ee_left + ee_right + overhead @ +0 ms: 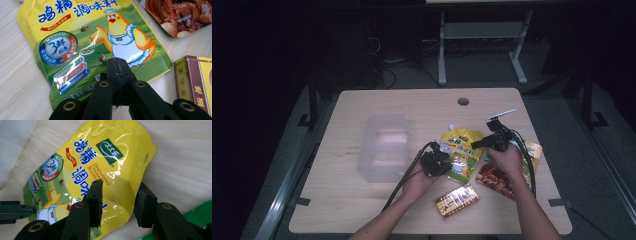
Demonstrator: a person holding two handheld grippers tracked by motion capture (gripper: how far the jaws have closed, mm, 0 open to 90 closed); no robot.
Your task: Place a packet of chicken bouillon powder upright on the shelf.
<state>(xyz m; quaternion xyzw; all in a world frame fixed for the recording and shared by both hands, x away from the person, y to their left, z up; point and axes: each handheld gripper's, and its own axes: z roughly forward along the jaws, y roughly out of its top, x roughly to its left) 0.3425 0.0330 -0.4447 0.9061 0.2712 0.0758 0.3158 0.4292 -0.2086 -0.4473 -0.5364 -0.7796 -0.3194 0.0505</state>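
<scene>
From above, the pale wooden worktop carries a clear plastic box left of centre, and just to its right lies a yellow pouch of chicken bouillon. The left gripper sits at the pouch's lower left edge and the right gripper at its upper right side, each held in a hand coming up from the near edge. A red food packet lies partly under the right hand, and a small red-and-yellow carton rests near the front, apart from the pouch. The room is dim, so from here I cannot make out how either pair of jaws stands. Along the left gripper, the jaws are pressed together, their tips over the lower edge of the bouillon pouch; whether they pinch its edge or merely lie on it I cannot tell. The food packet shows at the upper right and the carton at the right. Along the right gripper, the jaws are spread, one over the printed face of the pouch and the other just beside its right edge, so the corner lies between them. The left gripper's closed tip reaches in from the left at the pouch's far end.
</scene>
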